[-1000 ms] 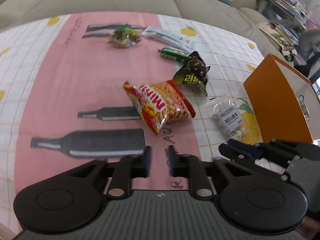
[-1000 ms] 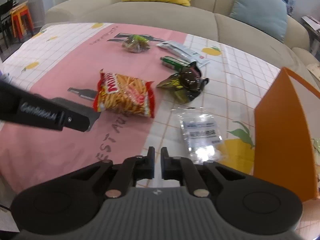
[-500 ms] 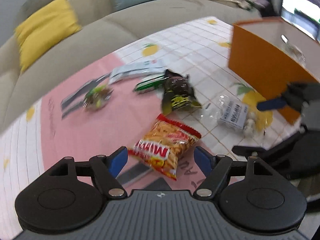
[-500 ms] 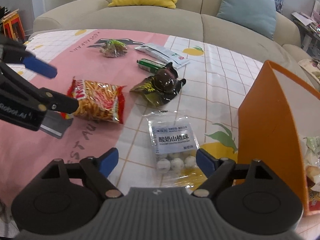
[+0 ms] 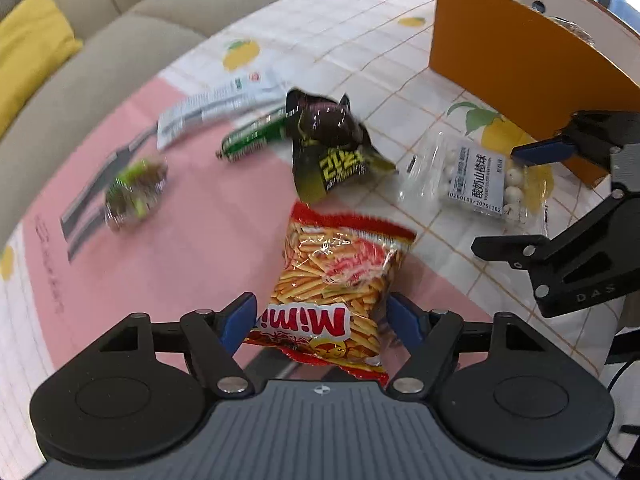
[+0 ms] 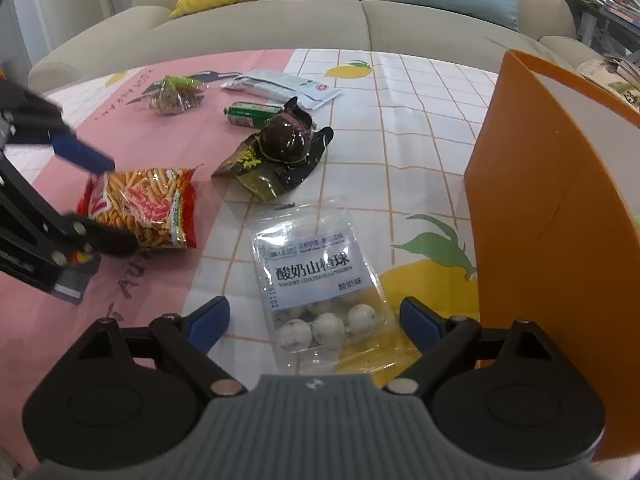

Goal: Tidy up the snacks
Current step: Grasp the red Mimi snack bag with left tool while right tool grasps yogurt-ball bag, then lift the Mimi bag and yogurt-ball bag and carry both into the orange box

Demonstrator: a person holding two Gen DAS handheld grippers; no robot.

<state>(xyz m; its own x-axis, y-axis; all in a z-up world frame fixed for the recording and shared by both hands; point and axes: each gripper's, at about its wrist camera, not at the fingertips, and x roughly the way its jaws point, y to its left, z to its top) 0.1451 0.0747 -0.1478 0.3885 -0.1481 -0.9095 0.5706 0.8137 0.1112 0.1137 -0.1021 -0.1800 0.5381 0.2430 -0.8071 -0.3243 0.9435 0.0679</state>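
Observation:
The red Mimi snack bag [image 5: 336,276] lies on the pink part of the tablecloth. My left gripper [image 5: 322,320] straddles its near end, jaws wide and closing, blue pads just off the bag's sides. A clear bag of white yogurt balls [image 6: 316,276] lies on the chequered cloth. My right gripper [image 6: 316,322] stands over its near end, jaws opening, pads well clear of it. Each gripper also shows in the other's view: the left gripper [image 6: 104,200] at the Mimi bag [image 6: 144,208], the right gripper [image 5: 516,200] at the clear bag [image 5: 476,184].
An orange open box [image 6: 540,200] stands right of the clear bag, some snacks inside. Further back lie a dark green packet [image 6: 280,152], a green stick snack [image 6: 250,114], a white packet [image 6: 280,86] and a small green-wrapped snack [image 6: 176,94]. A beige sofa [image 6: 320,20] runs behind the table.
Both grippers went from shut or nearly shut to wide open. The left one rolled and came down over the Mimi bag; the right one moved down over the clear bag.

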